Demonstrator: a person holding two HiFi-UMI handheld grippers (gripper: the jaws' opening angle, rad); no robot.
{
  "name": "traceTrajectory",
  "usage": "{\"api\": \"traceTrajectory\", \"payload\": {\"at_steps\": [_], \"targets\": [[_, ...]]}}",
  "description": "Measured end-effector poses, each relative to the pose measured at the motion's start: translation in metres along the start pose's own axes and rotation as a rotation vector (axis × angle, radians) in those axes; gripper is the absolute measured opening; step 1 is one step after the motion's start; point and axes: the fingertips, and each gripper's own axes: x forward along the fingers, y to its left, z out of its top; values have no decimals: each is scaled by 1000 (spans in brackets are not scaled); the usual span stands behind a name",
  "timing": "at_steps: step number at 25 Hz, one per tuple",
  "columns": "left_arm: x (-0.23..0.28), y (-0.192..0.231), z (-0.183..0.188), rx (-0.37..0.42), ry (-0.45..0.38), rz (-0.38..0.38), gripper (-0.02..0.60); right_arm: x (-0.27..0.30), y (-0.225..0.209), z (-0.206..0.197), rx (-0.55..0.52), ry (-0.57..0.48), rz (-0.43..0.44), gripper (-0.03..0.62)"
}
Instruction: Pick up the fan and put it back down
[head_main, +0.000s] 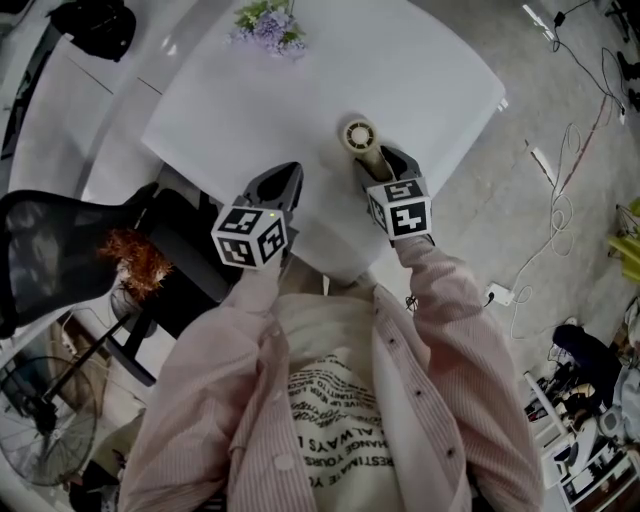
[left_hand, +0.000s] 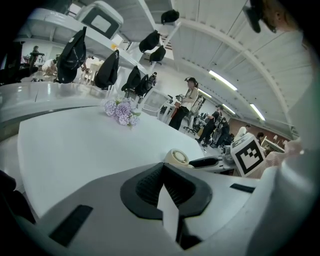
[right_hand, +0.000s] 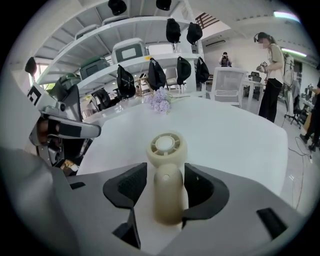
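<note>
A small cream hand-held fan (head_main: 360, 136) lies flat on the white table (head_main: 430, 80), its round head pointing away from me. My right gripper (head_main: 386, 163) is set around the fan's handle (right_hand: 168, 192); the jaws stand open, with a strip of table showing between the left pad and the handle. The fan's head (right_hand: 166, 146) sticks out beyond the fingertips. My left gripper (head_main: 284, 182) hovers over the table's near edge to the left of the fan (left_hand: 177, 157), shut and holding nothing.
A bunch of purple flowers (head_main: 268, 25) lies at the table's far side. A black office chair (head_main: 60, 250) stands to the left, a floor fan (head_main: 40, 430) below it. Cables (head_main: 560, 200) run over the floor on the right. People stand far off.
</note>
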Motion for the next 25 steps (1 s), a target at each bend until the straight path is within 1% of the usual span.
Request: {"api": "traceTrajectory", "payload": {"at_steps": [2,7,8,9,10,11,15,17,21,25], "targets": [[-4,-5,3,8,-14,-8,2,-7,2,5,-2,-32,3,202],[-19,-22,14,22,-66,-39,2,-29,7,17,-4,-106,-27,195],[-22,-26,16,28,-74,-45,2,-35,9,19,-5,-119,-28,183],[-26,-30,18,35,-83,-52,2,-40,11,21,-9,-131,-32,153],[-29,-34,20,42,-90,-58,2,-45,13,23,-13,-141,-34,99],[-32,-38,22,50,-97,-66,2,-51,17,25,-15,-151,-33,69],[-42,-54,29,90,-117,-99,2,-70,29,31,3,-191,-16,26],[-47,-62,34,111,-128,-113,2,-80,33,35,11,-209,-7,15],[-58,-76,51,152,-177,-132,2,-101,42,51,-3,-264,40,4],[-71,-86,65,187,-219,-136,2,-123,52,67,-20,-320,78,2]]}}
